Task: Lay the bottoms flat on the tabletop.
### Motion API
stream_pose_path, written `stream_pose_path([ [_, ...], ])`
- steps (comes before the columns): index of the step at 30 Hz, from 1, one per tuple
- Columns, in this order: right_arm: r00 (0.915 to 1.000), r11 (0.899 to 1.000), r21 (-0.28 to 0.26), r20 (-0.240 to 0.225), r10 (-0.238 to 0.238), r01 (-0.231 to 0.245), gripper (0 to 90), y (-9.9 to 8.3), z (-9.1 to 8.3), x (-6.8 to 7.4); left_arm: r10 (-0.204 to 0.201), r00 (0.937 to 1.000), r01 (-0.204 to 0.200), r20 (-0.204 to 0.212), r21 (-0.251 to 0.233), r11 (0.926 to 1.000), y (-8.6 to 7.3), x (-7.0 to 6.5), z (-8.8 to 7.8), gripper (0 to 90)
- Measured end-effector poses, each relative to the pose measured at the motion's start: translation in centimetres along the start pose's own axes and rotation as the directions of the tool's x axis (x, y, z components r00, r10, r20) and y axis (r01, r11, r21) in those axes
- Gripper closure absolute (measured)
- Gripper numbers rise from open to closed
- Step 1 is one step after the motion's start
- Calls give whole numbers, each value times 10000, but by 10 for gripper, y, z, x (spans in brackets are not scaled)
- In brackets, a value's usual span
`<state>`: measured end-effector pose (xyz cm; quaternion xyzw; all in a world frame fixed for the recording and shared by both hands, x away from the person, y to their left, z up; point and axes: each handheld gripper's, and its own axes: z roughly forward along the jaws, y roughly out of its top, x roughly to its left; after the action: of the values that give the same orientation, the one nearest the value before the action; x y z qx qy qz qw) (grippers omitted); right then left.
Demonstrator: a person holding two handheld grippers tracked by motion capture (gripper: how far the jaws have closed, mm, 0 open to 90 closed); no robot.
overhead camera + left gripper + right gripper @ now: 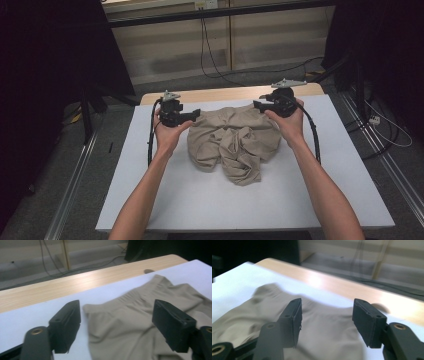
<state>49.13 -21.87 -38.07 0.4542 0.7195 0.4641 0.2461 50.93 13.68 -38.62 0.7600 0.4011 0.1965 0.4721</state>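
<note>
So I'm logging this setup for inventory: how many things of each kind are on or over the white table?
Beige garment: 1
Black tongs, left and right: 2
Total: 3

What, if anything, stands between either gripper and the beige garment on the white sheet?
Nothing visible does. The left gripper and right gripper sit at the far corners of the beige garment, jaws open, with its waistband edge lying directly between and beneath them on the white sheet.
</note>
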Motion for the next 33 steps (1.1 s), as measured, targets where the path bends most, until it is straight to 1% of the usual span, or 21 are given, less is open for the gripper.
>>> stream_pose_path([
  [2,9987,9996,214,-478,-157,167,467,-9,-1,9,120,9997,-119,231,-34,9999,-8,-8,-5,213],
  [4,9968,9992,312,-757,-239,263,491,-17,-2,18,-20,9990,22,437,-34,10000,-16,-15,-8,203],
  [7,9907,9959,678,-1260,-506,595,492,-28,-1,32,382,9976,-410,574,479,9980,-27,-26,-8,206],
  [9,9841,9908,1052,-1643,-669,849,449,-34,2,42,523,9950,-572,857,563,9968,-35,-33,-9,206],
  [11,9828,9858,1401,-1719,-675,922,376,-40,5,51,542,9935,-604,998,597,9964,-42,-38,-8,209],
  [13,9747,9809,1598,-2105,-755,1105,369,-45,9,59,749,9895,-871,1238,964,9915,-46,-46,-6,199],
  [15,9721,9755,1759,-2153,-928,1320,349,-51,13,66,1003,9855,-1159,1367,1113,9870,-52,-53,-4,195],
  [16,9708,9711,1915,-2182,-996,1427,349,-54,16,69,985,9840,-1186,1487,1329,9840,-54,-57,-3,195],
  [17,9716,9661,2094,-2116,-1063,1513,363,-59,19,72,1076,9827,-1304,1509,1504,9800,-57,-59,-2,196],
  [18,9722,9551,2388,-1951,-1295,1752,444,-64,21,74,1137,9804,-1403,1609,1654,9762,-59,-62,-2,196],
  [19,9706,9424,2629,-1765,-1638,2069,591,-69,22,77,1272,9767,-1579,1727,1775,9714,-62,-64,-2,198],
  [20,9666,9359,2652,-1704,-1913,2320,678,-73,21,78,1428,9731,-1770,1808,1901,9657,-64,-67,-3,212],
  [21,9653,9392,2500,-1731,-1956,2352,769,-76,17,78,1656,9685,-2018,1860,1969,9594,-66,-71,-4,224],
  [22,9650,9405,2392,-1613,-2068,2415,790,-76,11,77,1827,9641,-2222,1928,2085,9525,-67,-73,-7,229],
  [24,9696,9485,2198,-1404,-2005,2280,797,-75,0,73,2060,9603,-2466,1881,2271,9421,-71,-78,-13,233],
  [25,9726,9545,2090,-1397,-1859,2125,797,-75,-6,70,2113,9617,-2472,1746,2192,9438,-73,-79,-16,253],
  [27,9779,9624,1979,-1322,-1621,1862,789,-77,-17,64,2097,9617,-2431,1766,1963,9499,-76,-76,-19,318],
  [28,9813,9677,1868,-1230,-1481,1695,788,-78,-22,60,2094,9626,-2425,1717,2021,9489,-78,-75,-18,354],
  [29,9839,9697,1885,-1175,-1347,1553,786,-80,-26,56,2045,9649,-2374,1646,2143,9475,-79,-74,-16,380],
  [31,9869,9711,1903,-990,-1271,1442,781,-84,-34,49,1908,9694,-2222,1545,2217,9495,-82,-71,-13,439],
  [33,9899,9744,1842,-833,-1148,1285,781,-88,-43,41,1823,9704,-2159,1583,2311,9487,-85,-68,-11,533],
])
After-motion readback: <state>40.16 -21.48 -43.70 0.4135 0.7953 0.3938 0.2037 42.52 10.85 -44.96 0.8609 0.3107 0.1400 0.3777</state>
